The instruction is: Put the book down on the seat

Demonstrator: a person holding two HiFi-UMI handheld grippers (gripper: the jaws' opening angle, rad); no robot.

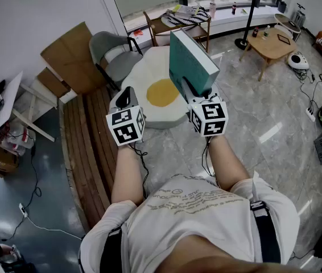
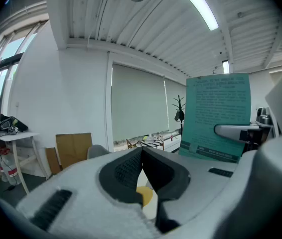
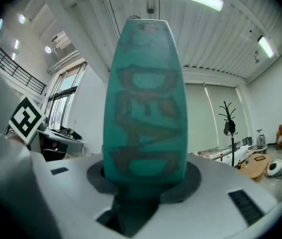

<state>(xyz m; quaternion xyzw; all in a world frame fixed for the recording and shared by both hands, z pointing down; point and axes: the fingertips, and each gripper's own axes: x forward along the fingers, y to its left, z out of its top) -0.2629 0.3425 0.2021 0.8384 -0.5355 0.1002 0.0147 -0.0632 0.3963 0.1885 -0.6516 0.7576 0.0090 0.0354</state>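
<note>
Book: I saw the thick teal rectangular book (image 1: 190, 61) standing upright in the air, off the seat, with its lower end in the right gripper.
Right gripper: I had the right gripper (image 1: 195, 95) clamped on that lower end, and the book rose toward 12 o'clock from it.
Left gripper: The left gripper (image 1: 126, 98), at 9 o'clock of the right one, had its jaws pressed together on nothing, apart from the book.
Seat: The white round floor cushion with a yellow centre (image 1: 144, 104) lay at 8 o'clock of the book.
Surroundings: A grey padded chair (image 1: 111, 53) stood at 11 o'clock of the cushion. A light wooden low table (image 1: 272, 45) stood at 2 o'clock of the book, well apart.
</note>
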